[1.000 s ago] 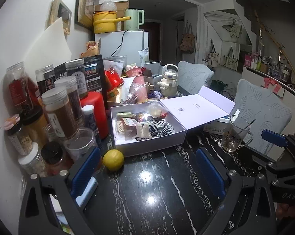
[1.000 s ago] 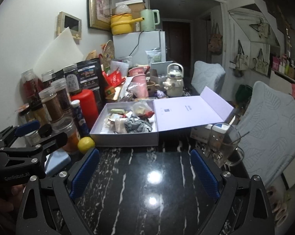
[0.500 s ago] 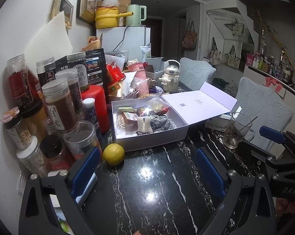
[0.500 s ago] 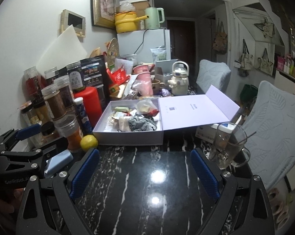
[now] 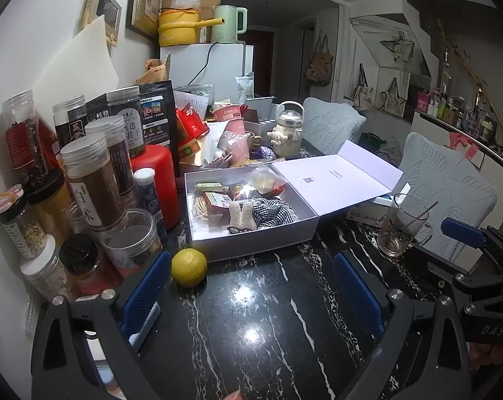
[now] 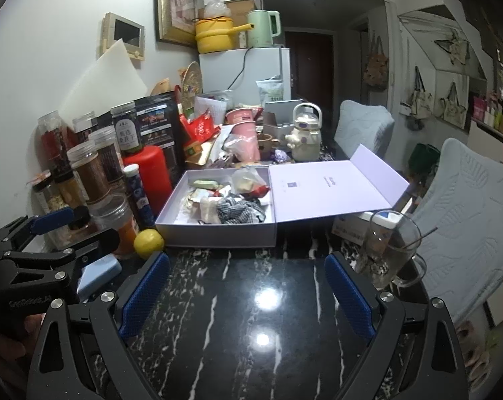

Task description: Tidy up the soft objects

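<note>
An open pale lilac box [image 5: 251,243] [image 6: 218,231] stands mid-table, its lid [image 5: 335,181] [image 6: 331,186] folded out to the right. Inside lie a black-and-white checked cloth [image 5: 273,215] [image 6: 239,211], a small cream plush piece [image 5: 241,216] [image 6: 206,208], snack packets and a clear bag. My left gripper [image 5: 251,291] hovers open over the black marble table [image 5: 268,333], short of the box, with nothing between its blue pads. My right gripper [image 6: 248,291] is likewise open and empty, a little further back. Each gripper shows at the edge of the other's view.
A yellow citrus fruit [image 5: 188,267] [image 6: 148,244] sits by the box's near left corner. Several jars [image 5: 91,183] and a red canister [image 5: 156,183] crowd the left. A glass mug with a spoon [image 5: 401,228] [image 6: 390,250] stands right. Grey padded chairs [image 5: 448,193] flank the table.
Both views have drifted slightly closer to the box, which looks a bit larger. Both grippers stay open and nothing in the box has moved.
</note>
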The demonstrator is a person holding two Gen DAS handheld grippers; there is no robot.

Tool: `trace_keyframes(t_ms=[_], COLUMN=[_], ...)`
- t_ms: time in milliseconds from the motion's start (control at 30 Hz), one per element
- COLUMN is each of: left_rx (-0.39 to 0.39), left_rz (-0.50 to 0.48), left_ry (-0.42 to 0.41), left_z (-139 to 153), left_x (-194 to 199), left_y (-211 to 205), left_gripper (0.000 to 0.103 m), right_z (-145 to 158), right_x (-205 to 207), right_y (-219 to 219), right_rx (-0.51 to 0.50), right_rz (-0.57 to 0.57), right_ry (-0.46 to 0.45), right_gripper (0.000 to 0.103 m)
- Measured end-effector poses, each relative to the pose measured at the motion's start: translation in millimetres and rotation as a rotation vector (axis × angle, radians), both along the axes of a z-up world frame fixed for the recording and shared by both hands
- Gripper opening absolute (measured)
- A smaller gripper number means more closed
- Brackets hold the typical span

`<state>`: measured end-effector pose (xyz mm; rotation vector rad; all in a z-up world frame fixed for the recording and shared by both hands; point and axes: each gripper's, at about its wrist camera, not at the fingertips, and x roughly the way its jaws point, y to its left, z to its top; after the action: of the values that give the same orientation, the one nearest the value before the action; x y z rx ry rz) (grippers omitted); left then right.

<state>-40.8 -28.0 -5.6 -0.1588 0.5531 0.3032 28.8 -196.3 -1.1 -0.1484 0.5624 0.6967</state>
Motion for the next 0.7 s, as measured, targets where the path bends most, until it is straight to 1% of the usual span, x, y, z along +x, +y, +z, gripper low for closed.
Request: trace_keyframes(t_ms=[400, 567, 700], left_rx=[-0.010, -0.035, -0.019], left_rz=[-0.003, -0.003, 0.001], left_ry=[0.010, 0.011, 0.023], left_z=[-5.3, -9.2, -10.6], left_x=[9.1, 12.3, 16.1], left_y=[9.0, 16.5, 18.8], left_gripper=[0.099, 0.099, 0.099], right_z=[-2.4, -4.9, -6.4], right_x=[8.8, 11.6, 13.8], right_y=[9.1, 16.1, 18.8], right_rx=[-0.027, -0.052, -0.062], right_rz=[0.000, -0.005, -0.007], right_ry=[0.017, 0.024, 0.025], right_gripper=[0.095, 0.095, 0.095])
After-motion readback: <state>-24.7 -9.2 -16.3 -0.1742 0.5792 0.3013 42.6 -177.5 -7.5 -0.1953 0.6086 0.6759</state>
